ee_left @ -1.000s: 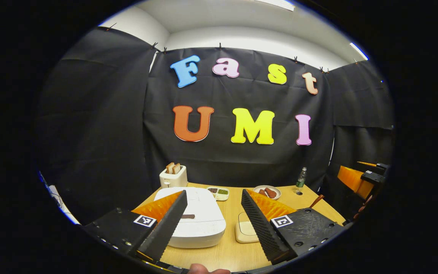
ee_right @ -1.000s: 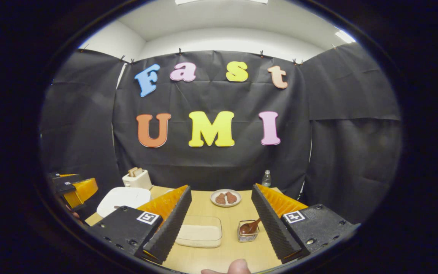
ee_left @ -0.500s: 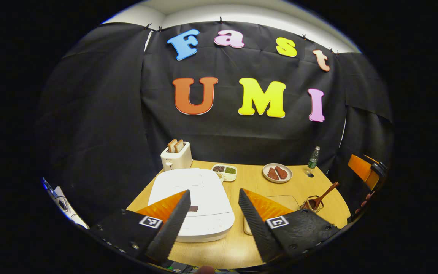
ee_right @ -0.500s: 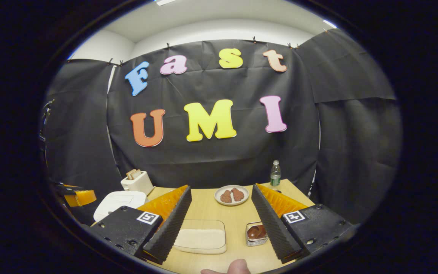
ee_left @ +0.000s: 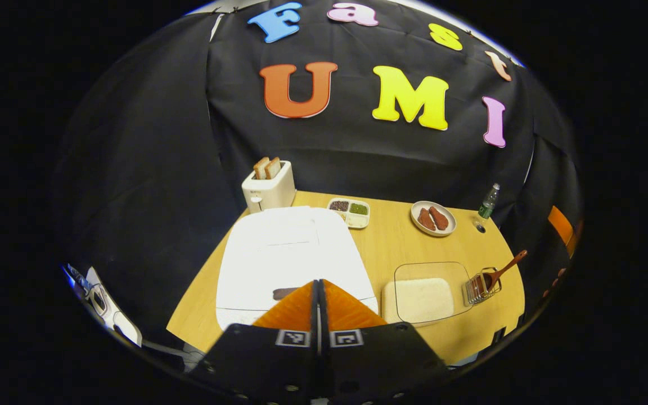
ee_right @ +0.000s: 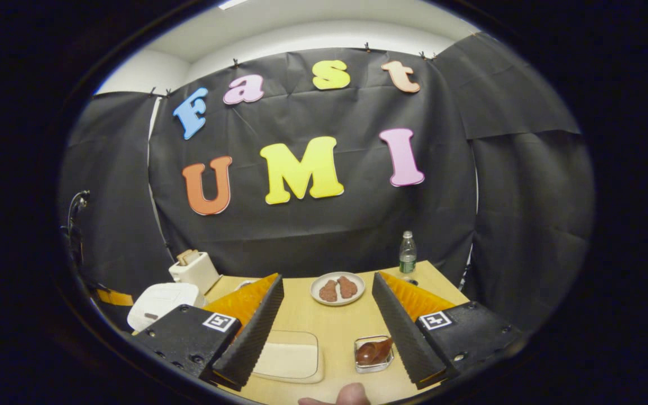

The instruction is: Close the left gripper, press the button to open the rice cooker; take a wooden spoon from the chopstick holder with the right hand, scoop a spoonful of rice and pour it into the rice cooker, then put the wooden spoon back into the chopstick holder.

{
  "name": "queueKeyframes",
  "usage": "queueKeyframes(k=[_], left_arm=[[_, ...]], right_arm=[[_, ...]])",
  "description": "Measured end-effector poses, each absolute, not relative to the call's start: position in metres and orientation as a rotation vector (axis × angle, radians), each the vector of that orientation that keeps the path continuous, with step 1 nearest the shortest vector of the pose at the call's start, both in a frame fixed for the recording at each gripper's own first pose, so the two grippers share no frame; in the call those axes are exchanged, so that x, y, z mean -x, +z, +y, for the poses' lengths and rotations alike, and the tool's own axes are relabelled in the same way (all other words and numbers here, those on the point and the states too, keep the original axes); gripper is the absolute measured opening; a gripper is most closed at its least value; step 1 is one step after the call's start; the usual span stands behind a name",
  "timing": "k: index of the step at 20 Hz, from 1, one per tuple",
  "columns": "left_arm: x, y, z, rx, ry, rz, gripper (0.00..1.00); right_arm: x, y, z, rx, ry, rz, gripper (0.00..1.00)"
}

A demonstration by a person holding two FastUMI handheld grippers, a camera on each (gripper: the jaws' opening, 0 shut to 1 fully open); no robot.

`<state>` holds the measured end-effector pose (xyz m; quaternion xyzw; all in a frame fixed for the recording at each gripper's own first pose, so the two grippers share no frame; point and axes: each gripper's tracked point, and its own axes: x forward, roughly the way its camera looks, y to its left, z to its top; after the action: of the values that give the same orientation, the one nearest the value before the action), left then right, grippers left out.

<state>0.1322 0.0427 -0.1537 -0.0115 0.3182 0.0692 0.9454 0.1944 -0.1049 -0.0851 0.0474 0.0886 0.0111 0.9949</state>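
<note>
Hovering above the near edge of the rice cooker, the left hand-held gripper is showing its fingers pressed together with nothing between them, the tips sitting just right of the dark button on the closed white lid. A toaster is standing behind the cooker. Further right on the worktop, the clear container of rice is lying beside the wire chopstick holder, with the wooden spoon leaning out of it. The right hand-held gripper is waiting with its fingers wide apart, low over the worktop, the holder sitting just ahead between its tips. The risk lies in the offset: pressing from here, the closed tips are likely landing beside the button, sliding on the smooth lid and leaving it latched.
</note>
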Motion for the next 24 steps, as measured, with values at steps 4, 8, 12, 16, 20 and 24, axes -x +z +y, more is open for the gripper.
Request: queueKeyframes(k=[4,8,12,16,20,24], left_arm=[[-0.141,-0.18,0.05,0.112,0.115,0.733,0.0],[-0.149,-0.201,0.072,0.146,0.165,0.79,0.0],[-0.151,-0.215,0.079,0.13,0.168,0.835,0.0],[-0.152,-0.22,0.077,0.086,0.146,0.855,0.0],[-0.152,-0.224,0.079,0.09,0.161,0.853,0.0],[-0.157,-0.204,0.08,0.101,0.18,0.795,0.0]], right_arm=[[-0.198,-0.1,-0.116,-0.104,0.016,0.212,0.99],[-0.2,-0.109,-0.125,-0.104,0.012,0.235,1.0],[-0.203,-0.119,-0.131,-0.117,-0.003,0.256,0.99],[-0.204,-0.124,-0.131,-0.127,-0.005,0.265,1.0],[-0.204,-0.124,-0.129,-0.128,-0.002,0.268,0.99],[-0.206,-0.121,-0.127,-0.123,0.008,0.259,1.0]])
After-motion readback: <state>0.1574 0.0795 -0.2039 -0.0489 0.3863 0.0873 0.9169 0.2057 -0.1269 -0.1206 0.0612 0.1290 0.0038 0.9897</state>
